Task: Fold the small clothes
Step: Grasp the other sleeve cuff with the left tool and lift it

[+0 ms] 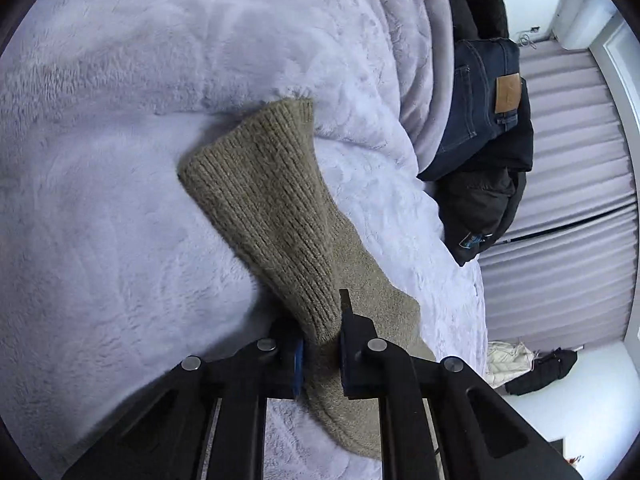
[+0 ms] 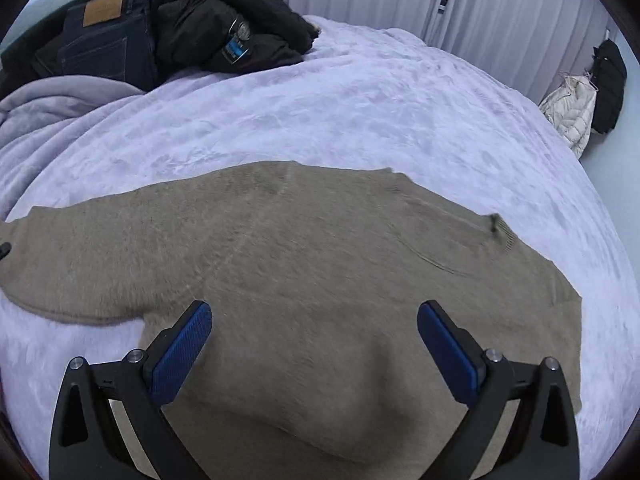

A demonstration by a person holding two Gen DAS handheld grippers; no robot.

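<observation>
An olive-brown knit sweater [image 2: 304, 264] lies spread flat on a pale lilac fleece blanket [image 2: 360, 112], one sleeve stretched out to the left. My right gripper [image 2: 314, 316] is open just above the sweater's body, its blue pads [image 2: 182, 354] wide apart and holding nothing. In the left wrist view my left gripper [image 1: 320, 340] is shut on the sweater's sleeve [image 1: 276, 208]; the ribbed cuff end points away from me over the blanket [image 1: 120, 220].
Folded dark jeans [image 2: 104, 40] and a black jacket [image 2: 224, 28] are piled at the blanket's far corner, also in the left wrist view [image 1: 484, 108]. Pale pleated curtains [image 2: 480, 12] hang behind. A white puffer jacket [image 2: 570, 112] and a black bag [image 2: 608, 84] are at the right.
</observation>
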